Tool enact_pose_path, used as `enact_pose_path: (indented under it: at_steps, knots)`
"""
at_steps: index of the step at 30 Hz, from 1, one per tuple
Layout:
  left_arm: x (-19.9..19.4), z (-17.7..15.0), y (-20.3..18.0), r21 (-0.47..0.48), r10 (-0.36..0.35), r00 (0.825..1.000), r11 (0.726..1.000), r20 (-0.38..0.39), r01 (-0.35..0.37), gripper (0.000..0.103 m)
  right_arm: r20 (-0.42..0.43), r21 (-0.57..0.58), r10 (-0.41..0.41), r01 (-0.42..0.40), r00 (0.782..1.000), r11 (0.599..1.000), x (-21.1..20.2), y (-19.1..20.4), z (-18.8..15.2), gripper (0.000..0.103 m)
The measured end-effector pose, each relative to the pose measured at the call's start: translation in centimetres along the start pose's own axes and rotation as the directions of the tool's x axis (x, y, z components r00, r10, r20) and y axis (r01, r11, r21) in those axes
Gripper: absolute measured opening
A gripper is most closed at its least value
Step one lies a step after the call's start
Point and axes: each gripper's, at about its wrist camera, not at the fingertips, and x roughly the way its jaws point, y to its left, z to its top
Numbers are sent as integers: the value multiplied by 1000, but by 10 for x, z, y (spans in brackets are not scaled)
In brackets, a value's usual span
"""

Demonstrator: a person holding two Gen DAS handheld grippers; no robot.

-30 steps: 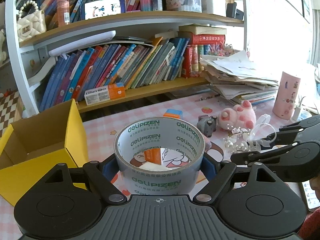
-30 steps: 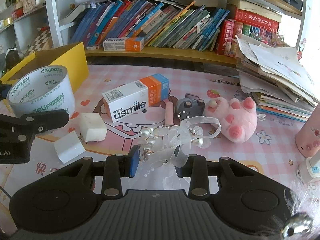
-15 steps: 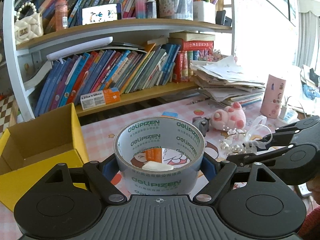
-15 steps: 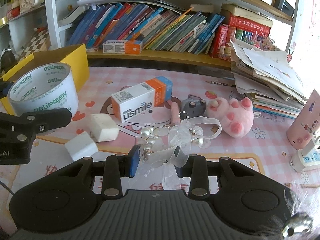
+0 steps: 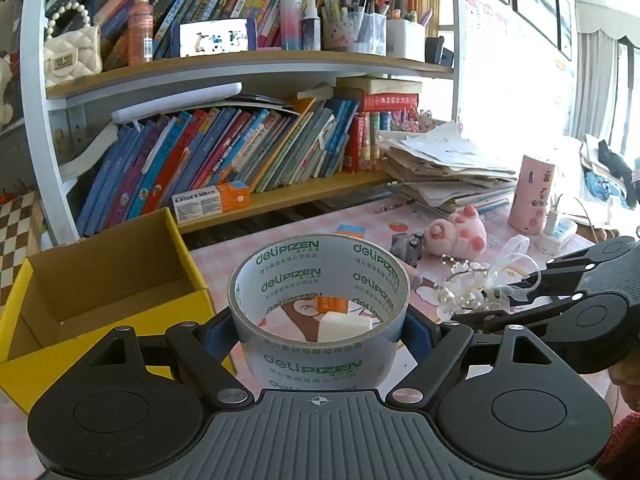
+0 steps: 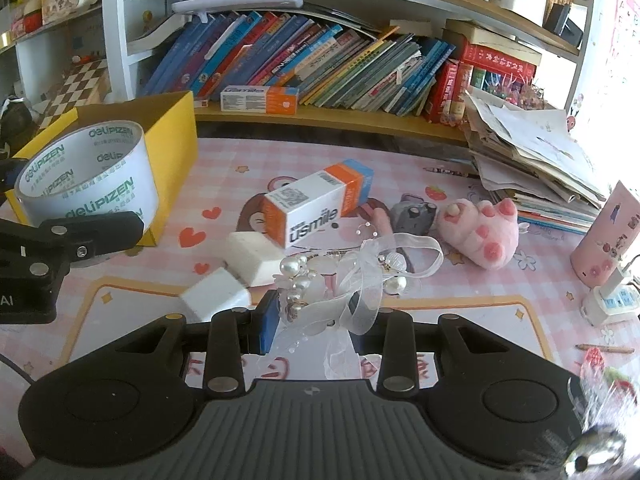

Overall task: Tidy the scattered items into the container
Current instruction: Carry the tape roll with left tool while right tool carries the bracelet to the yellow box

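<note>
The left gripper [image 5: 319,330] points forward and somewhat downward with its jaws spread wide, the blue pads pressing on either side of a roll of tape [image 5: 319,300] held upright between them. The right gripper [image 6: 316,322] tilts down more steeply, its jaws drawn close together and pinching a pearl and ribbon hairband [image 6: 344,280] that spills out ahead of the fingertips. The two grippers sit side by side, each showing at the edge of the other's view
</note>
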Motion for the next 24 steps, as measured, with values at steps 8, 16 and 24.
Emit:
enact_pose_path:
  at_steps: [8,16,24]
  knots:
    - [-15,-10,28,-3,-19,1000,1000,9,19,84,-3,-6,-6,6,1000,1000,-4,35,0,33]
    - [-35,-20,58,-11,-8,1000,1000,24,8,84,2,-31,3,-3,1000,1000,-5,72,5,33]
    - [-58,-30,98,-72,58,997,996,45,-54,84,18,-104,32,-30,999,994,-1,108,16,33]
